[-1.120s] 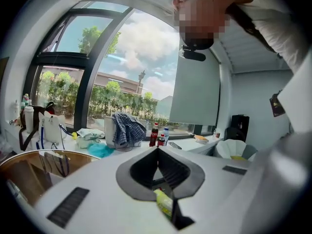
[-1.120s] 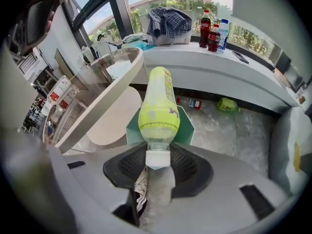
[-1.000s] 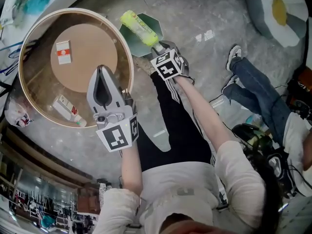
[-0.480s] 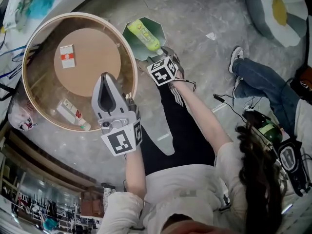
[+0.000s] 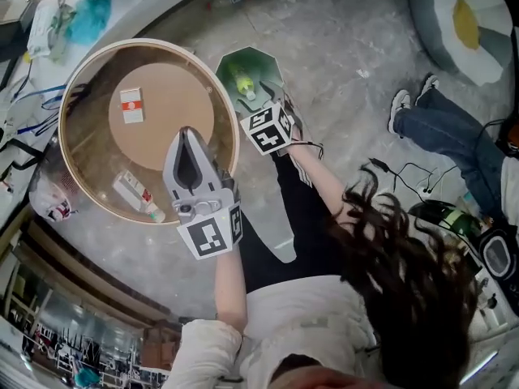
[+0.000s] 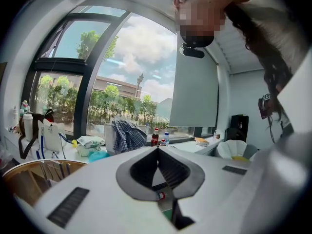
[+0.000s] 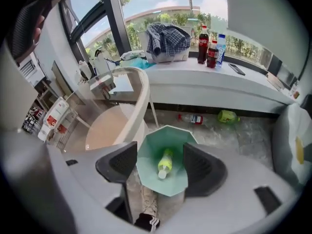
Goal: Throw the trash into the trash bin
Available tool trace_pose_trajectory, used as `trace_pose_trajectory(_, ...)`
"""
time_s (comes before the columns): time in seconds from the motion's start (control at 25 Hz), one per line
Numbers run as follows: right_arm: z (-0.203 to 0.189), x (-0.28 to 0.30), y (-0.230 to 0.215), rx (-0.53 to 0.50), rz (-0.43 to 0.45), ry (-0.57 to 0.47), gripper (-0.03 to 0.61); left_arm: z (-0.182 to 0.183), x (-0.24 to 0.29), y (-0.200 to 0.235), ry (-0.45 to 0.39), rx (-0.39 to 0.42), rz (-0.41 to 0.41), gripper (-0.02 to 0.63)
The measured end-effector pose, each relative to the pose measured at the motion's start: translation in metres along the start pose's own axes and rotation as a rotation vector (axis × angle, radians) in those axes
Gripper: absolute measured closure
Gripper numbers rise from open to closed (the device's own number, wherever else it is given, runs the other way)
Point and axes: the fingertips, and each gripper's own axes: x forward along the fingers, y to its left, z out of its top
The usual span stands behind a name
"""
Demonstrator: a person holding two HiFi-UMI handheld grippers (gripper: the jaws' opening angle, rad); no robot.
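A yellow-green plastic bottle (image 5: pixel 242 82) lies inside the green octagonal trash bin (image 5: pixel 268 67) on the floor. The right gripper view looks straight down on that bottle (image 7: pixel 165 163) and the bin (image 7: pixel 146 172). My right gripper (image 5: pixel 261 113) hangs over the bin's near edge. Its jaws (image 7: pixel 161 156) have just opened wide and nothing is between them. My left gripper (image 5: pixel 188 134) is shut and empty, held over the near rim of the round glass-topped table (image 5: pixel 146 43). On the table lie a red-and-white box (image 5: pixel 131 100) and cartons (image 5: pixel 136 194).
A bottle (image 7: pixel 192 118) and a crushed green bottle (image 7: pixel 227 115) lie on the floor under the window ledge. Drink bottles (image 7: pixel 209 48) and a checked cloth (image 7: pixel 168 38) sit on the ledge. A second person's legs (image 5: pixel 438 128) and a beanbag (image 5: pixel 466 19) are at the right.
A second ago my right gripper held the bottle over the bin. It let go, the bottle dropped into the bin, and the gripper drew back a little. The left gripper stayed put.
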Motion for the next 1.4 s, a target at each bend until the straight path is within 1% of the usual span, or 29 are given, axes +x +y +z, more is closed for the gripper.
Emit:
trace_pose_trajectory(0.12,0.043,-0.02,0.01,0.002,0.009,-0.073,0.295,0.032,0.004,0.003,-0.039,0.017,0.003,0.601)
trace_pose_trajectory(0.24,0.109,-0.041,0.017,0.011,0.012,-0.177,0.296,0.076,0.015,0.008,-0.115,0.052,-0.001,0.601)
trace_pose_trajectory(0.36,0.165,-0.08,0.036,0.01,0.031,-0.267,0.296,0.124,0.009,0.009,-0.172,0.08,0.0,0.601)
trace_pose_trajectory(0.48,0.222,-0.134,0.059,-0.003,0.047,-0.374,0.296,0.174,-0.006,0.012,-0.224,0.096,0.009,0.601)
trace_pose_trajectory(0.68,0.318,-0.245,0.104,-0.033,0.07,-0.595,0.296,0.259,-0.046,0.033,-0.313,0.138,0.046,0.601)
trace_pose_trajectory(0.8,0.369,-0.313,0.134,-0.076,0.103,-0.716,0.296,0.305,-0.068,0.05,-0.371,0.149,0.089,0.601)
trace_pose_trajectory(0.88,0.4,-0.358,0.158,-0.132,0.148,-0.799,0.296,0.334,-0.082,0.063,-0.421,0.145,0.125,0.601)
trace_pose_trajectory(0.92,0.41,-0.379,0.174,-0.164,0.181,-0.839,0.296,0.347,-0.091,0.069,-0.446,0.144,0.138,0.601)
trace_pose_trajectory(1.0,0.416,-0.422,0.208,-0.2,0.241,-0.914,0.299,0.366,-0.114,0.081,-0.474,0.148,0.141,0.601)
trace_pose_trajectory(1.04,0.417,-0.442,0.223,-0.201,0.254,-0.951,0.321,0.373,-0.126,0.086,-0.483,0.154,0.136,0.601)
trace_pose_trajectory(1.12,0.418,-0.474,0.249,-0.209,0.244,-1.023,0.406,0.386,-0.147,0.098,-0.503,0.171,0.137,0.601)
trace_pose_trajectory(1.2,0.42,-0.497,0.271,-0.244,0.234,-1.09,0.494,0.394,-0.163,0.109,-0.518,0.191,0.164,0.601)
trace_pose_trajectory(1.24,0.419,-0.506,0.282,-0.266,0.236,-1.123,0.517,0.396,-0.172,0.114,-0.521,0.201,0.182,0.601)
trace_pose_trajectory(1.32,0.414,-0.52,0.302,-0.311,0.243,-1.174,0.531,0.398,-0.187,0.12,-0.53,0.22,0.208,0.601)
trace_pose_trajectory(1.4,0.41,-0.525,0.319,-0.349,0.247,-1.192,0.532,0.403,-0.199,0.128,-0.546,0.238,0.221,0.601)
